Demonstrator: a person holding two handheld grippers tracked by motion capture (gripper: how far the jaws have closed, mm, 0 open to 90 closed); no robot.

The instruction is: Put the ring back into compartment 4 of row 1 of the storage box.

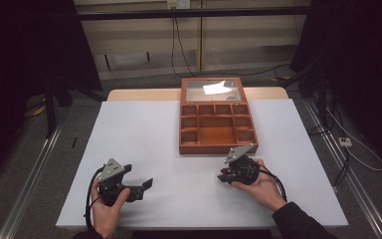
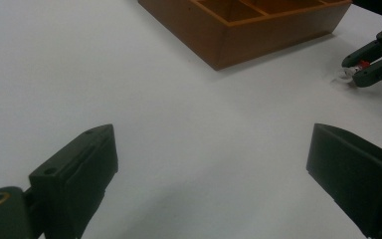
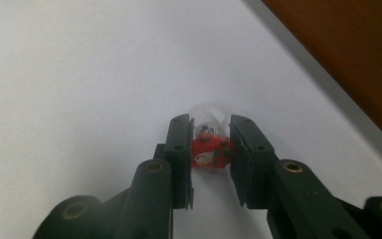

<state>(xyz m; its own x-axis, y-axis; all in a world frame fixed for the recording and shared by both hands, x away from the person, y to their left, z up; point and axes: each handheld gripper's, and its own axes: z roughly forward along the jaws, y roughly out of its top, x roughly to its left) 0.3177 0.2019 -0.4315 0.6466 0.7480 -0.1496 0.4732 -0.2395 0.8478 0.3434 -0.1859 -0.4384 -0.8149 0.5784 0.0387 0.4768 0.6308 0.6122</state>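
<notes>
capsule: small clear-domed capsule [image 3: 210,144] with a red lower half, pinched between the jaws of the right gripper [image 3: 210,149] and resting low on the white table [image 3: 79,74]; the right gripper view gives the dome and the red part plainly, and whatever sits inside is too small to tell.
right gripper: jaws drawn narrow, pads pressing the capsule from both sides; in the high view the right gripper [image 1: 225,175] lies in the person's right hand [image 1: 261,186], just in front of the box's near wall, and the capsule itself is too small to make out there.
left gripper: jaws spread wide with nothing between them, bare table in the gap; the high view puts the left gripper [image 1: 146,184] low at the left, held in the left hand [image 1: 107,209], well apart from the right one.
box: wooden compartment box [image 1: 218,128] with its glass lid folded back; the high view shows the compartments, the right gripper view a strip of brown wall.
left gripper view: shows the right gripper's tips [image 2: 360,67] from the side, a speck of red and white between them, near the box corner [image 2: 224,42].
</notes>
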